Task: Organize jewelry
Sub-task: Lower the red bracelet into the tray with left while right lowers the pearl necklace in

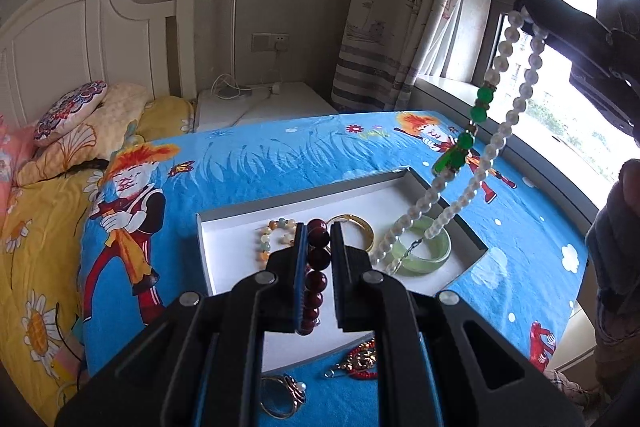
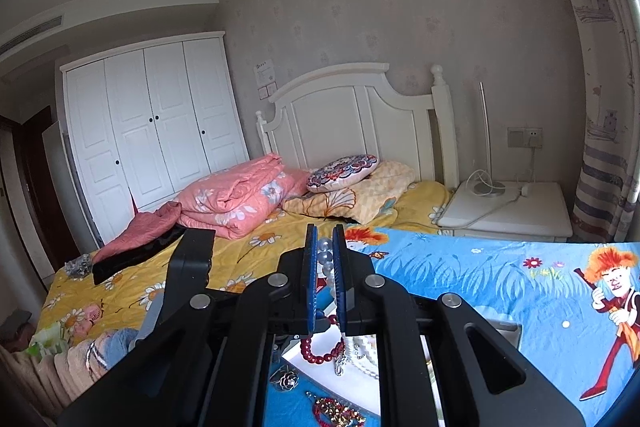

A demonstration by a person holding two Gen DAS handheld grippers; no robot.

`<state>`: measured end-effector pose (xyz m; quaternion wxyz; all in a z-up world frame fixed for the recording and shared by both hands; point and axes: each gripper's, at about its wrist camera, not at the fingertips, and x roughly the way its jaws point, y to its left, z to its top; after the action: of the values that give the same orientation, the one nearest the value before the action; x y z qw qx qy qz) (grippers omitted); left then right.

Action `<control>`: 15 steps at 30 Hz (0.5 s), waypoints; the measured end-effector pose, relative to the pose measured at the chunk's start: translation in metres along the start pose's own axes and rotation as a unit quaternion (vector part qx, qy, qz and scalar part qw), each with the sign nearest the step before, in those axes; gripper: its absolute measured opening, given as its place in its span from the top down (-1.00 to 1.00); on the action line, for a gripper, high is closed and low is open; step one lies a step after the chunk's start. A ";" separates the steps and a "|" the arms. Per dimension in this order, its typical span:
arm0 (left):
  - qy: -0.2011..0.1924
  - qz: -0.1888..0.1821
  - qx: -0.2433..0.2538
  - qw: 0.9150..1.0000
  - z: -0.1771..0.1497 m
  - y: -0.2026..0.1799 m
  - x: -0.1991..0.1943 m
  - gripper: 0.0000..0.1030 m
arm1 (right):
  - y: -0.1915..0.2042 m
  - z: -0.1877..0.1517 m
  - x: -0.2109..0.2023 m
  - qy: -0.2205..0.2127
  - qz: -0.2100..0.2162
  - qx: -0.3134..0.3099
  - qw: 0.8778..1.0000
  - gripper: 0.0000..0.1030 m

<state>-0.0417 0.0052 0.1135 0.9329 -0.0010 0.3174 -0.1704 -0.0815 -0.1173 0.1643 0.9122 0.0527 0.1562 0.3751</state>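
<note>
While both grippers are clamped on bead strands, the white tray (image 1: 224, 227) sits flat on the blue cartoon-print cloth (image 1: 280, 155). Tray contents: pastel bead bracelet (image 1: 276, 233) at its left, gold bangle (image 1: 356, 223) mid, pale green jade bangle (image 1: 428, 247) at its right, lying flat. Bangles are just beside each other; can't tell if they touch.

Left gripper (image 1: 318, 243): jaws pinched on the dark red bead bracelet (image 1: 316, 267), beads stacked in a line between the blue pads (image 1: 301, 267), strand's long axis running along the fingers, over the tray. In the right wrist view the red loop hangs below the jaws above the tray.

Right gripper (image 2: 325, 259): pressed together on the pearl necklace (image 1: 516, 111), held high at upper right in the left wrist view. Necklace hangs as a doubled strand, long axis slanting down-left, with green beads (image 1: 478, 111) on one leg; its lower end reaches the jade bangle inside the tray, contact unclear.

Off-tray on the cloth, near edge: two rings (image 1: 280, 395), red-and-gold ornament (image 1: 360, 361). A flower-shaped piece (image 2: 287, 379) shows in the right wrist view.

Around: yellow floral bedding (image 2: 256, 239), folded pink quilt (image 2: 236, 199), round patterned cushion (image 2: 342, 169), white headboard (image 2: 352, 115), nightstand (image 2: 508, 211), curtain (image 1: 404, 7), window (image 1: 560, 99). A person's sleeve (image 1: 612, 247) at far right. The left gripper's body blocks the near part of the tray.
</note>
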 end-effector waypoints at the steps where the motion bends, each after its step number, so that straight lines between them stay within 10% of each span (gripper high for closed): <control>1: 0.000 0.002 -0.004 1.000 0.000 0.002 0.001 0.79 | -0.003 -0.002 0.006 0.006 -0.003 0.002 1.000 0.80; 15: 0.045 0.043 0.024 0.998 -0.024 -0.018 0.064 0.79 | -0.093 -0.062 0.095 0.146 -0.118 0.039 0.981 0.80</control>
<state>-0.0140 -0.0299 0.0584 0.9240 0.0431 0.3541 -0.1375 0.0246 -0.1180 0.0629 0.9147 0.0139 0.3077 0.2617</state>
